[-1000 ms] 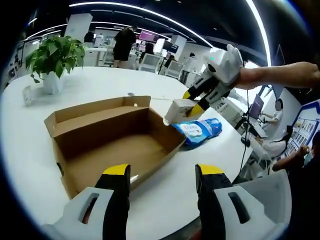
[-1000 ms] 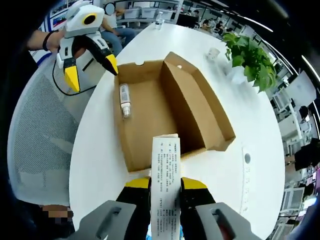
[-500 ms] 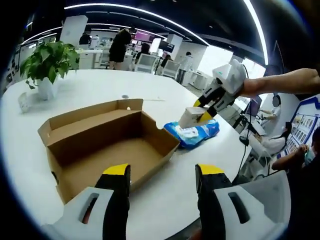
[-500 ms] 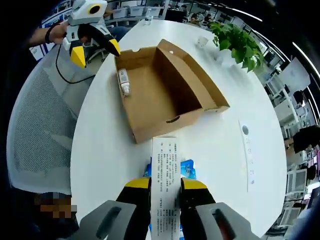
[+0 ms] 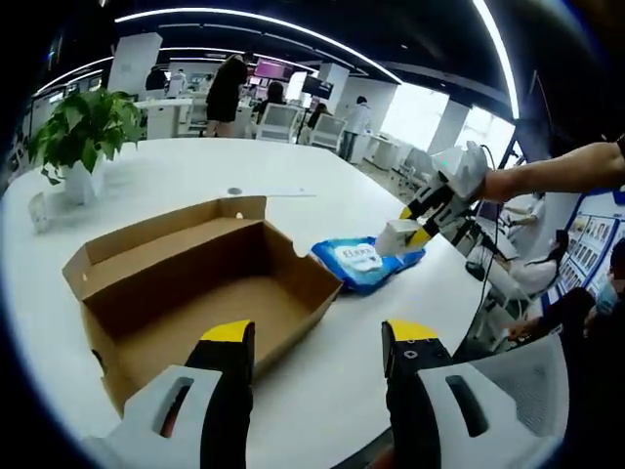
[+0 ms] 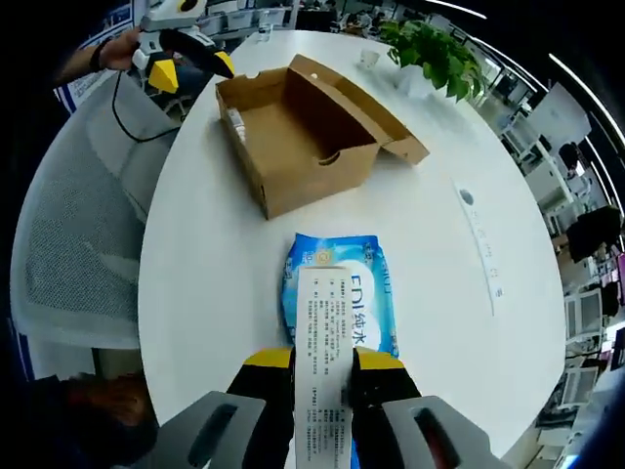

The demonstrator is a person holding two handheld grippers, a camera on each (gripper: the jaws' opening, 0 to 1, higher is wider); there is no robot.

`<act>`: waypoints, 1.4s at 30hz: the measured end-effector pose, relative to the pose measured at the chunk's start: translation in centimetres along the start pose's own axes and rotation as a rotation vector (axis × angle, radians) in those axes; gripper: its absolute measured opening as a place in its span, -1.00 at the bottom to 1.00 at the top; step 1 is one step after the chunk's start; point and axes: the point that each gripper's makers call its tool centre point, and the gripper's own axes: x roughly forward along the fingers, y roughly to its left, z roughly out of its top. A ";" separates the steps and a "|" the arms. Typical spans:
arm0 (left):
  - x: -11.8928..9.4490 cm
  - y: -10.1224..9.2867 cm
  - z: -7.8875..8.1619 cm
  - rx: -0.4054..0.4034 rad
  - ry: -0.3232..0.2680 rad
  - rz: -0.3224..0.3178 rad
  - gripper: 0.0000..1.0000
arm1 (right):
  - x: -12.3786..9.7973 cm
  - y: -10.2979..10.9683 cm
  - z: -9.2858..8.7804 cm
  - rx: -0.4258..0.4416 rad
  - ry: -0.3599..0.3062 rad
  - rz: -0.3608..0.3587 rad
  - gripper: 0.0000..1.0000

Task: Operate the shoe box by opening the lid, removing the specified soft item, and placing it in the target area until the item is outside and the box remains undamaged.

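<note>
Step in hand: placing. Shoe box point(image 6: 311, 132) sits open on the white worktop point(image 6: 210, 293), lid flap folded back on the side toward the potted plant point(image 6: 430, 54). In left gripper view the box point(image 5: 186, 283) interior looks bare, though the near corner is hidden; right gripper view shows a small pale object by the box wall nearest the left gripper, too small to ID.

Soft item = blue wet-wipes pack point(image 6: 340, 303), already outside the box, lying flat on the worktop just beside the box's short end, on the side away from the left gripper. Seen from the left gripper view, the pack point(image 5: 363, 264) is right of the box, apart from it.

Right gripper point(image 6: 323, 366): jaws pinched on a white printed label/flap that runs up over the pack; looks like it's attached to the pack, but can't confirm. From the left gripper view, the right gripper point(image 5: 422, 223) sits at the pack's far edge, low to the worktop.

Left gripper point(image 5: 317, 342): jaws spread, holding nothing, hovering near the box's front, not touching it.

Judgement: task nearly done; box shows no visible tears or crushing. Next move needs only release of the white flap once the pack's in the target area (no marked area visible), then lift clear w/o dragging the pack back toward the box.
</note>
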 end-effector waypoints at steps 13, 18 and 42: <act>0.5 -0.4 -0.4 0.003 0.019 0.000 0.07 | -0.7 1.6 -4.9 0.063 0.025 -0.006 -0.66; 1.0 -0.7 -0.3 0.006 0.025 -0.001 0.07 | -0.9 1.4 -5.9 0.081 0.024 -0.010 -0.66; 1.1 0.3 -0.4 -0.011 0.038 0.037 0.07 | -2.4 -5.6 -6.6 0.053 0.010 -0.044 -0.66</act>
